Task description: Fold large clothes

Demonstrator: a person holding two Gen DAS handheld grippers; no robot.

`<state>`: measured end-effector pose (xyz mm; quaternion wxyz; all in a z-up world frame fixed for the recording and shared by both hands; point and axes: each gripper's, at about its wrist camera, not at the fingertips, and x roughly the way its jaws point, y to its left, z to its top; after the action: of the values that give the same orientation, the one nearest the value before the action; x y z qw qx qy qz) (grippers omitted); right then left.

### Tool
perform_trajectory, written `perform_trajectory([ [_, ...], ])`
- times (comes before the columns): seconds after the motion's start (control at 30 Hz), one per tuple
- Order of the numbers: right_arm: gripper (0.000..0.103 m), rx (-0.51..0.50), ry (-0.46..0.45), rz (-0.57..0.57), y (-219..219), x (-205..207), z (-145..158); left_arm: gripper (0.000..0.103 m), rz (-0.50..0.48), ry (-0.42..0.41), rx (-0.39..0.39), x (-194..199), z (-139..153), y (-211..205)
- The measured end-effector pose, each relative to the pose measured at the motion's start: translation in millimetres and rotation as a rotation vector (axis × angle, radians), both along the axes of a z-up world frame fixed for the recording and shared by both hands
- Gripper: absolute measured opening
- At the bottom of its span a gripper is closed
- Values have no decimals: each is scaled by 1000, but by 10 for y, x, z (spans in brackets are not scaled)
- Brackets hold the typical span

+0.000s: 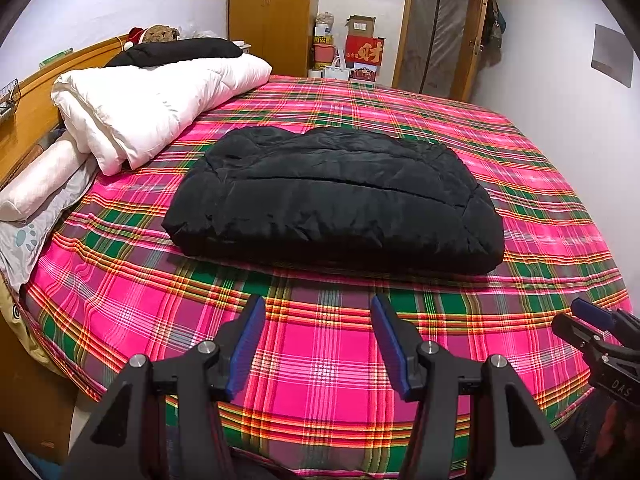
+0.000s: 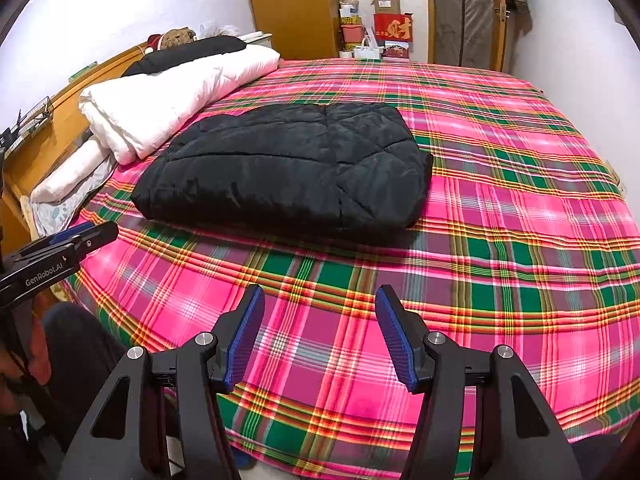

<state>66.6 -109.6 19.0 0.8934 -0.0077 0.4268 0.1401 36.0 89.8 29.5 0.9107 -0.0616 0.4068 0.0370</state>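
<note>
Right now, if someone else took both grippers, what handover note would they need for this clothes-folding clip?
Left gripper: open, nothing between its fingers, held above the near edge of the plaid bed sheet.
Right gripper: open, empty, also above the near part of the sheet.
Black padded coat: lies folded into a compact rectangular bundle in the middle of the bed, clear of both grippers.
White duvet: rolled along the headboard side, beside the coat, apparently not touching it.
Done: the coat looks fully folded.
Left: probably only a final check or tidy; no other unfolded garment shows on the bed.
</note>
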Motion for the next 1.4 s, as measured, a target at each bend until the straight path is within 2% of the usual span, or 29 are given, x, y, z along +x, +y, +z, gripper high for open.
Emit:
perform_trajectory([
  [0.57, 58, -5, -3, 1, 3, 4, -3, 57, 17, 1, -8, -16, 36, 14],
  [0.7, 58, -5, -3, 2, -1, 6, -3, 57, 31, 1, 13, -21, 49, 17],
  [1.03, 58, -7, -2, 0, -7, 11, -6, 57, 51, 1, -32, -30, 63, 63],
  [1.4, 58, -8, -2, 1, -9, 13, -7, 57, 54, 2, -36, -29, 68, 52],
])
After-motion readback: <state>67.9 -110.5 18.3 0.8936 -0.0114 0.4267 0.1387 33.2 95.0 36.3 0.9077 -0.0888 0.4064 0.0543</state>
